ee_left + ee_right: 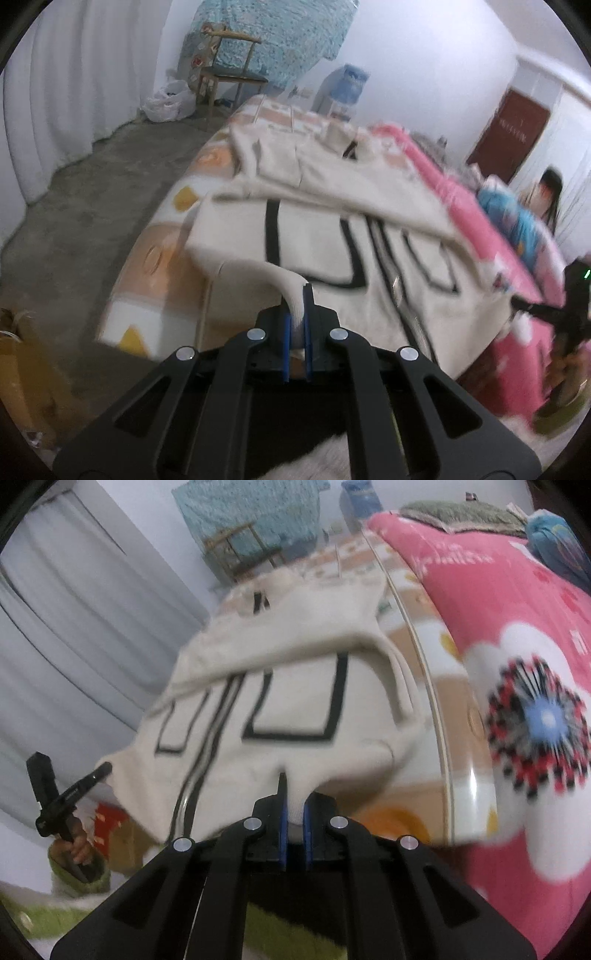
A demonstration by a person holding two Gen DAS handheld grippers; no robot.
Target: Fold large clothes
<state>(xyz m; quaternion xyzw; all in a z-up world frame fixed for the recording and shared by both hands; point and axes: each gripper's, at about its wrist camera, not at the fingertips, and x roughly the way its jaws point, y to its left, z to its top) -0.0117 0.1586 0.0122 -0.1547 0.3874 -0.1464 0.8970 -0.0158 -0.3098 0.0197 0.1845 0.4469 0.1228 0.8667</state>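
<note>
**Cream garment pinched at both near corners, on the bed**

Bed [155, 258]: orange-and-white patterned cover, concrete floor [92, 177] beside it. Cream garment [332, 206] lies on the bed, pink quilt [498, 602] alongside. Left gripper [297, 321] and right gripper [293, 812] each pinch its near hem. Wooden chair [229, 70] beyond the bed's far end.

left tool [299, 314] clamped on cream garment [332, 229] hem; right tool [293, 805] likewise (both angled down).

Cream knitted cardigan with black rectangular outline trim and black-edged front placket [369, 236] [280, 701]: spread front-up on the patterned bed cover, upper part folded over the body, near hem lifted off the bed at two corners, fabric bunched there.
</note>
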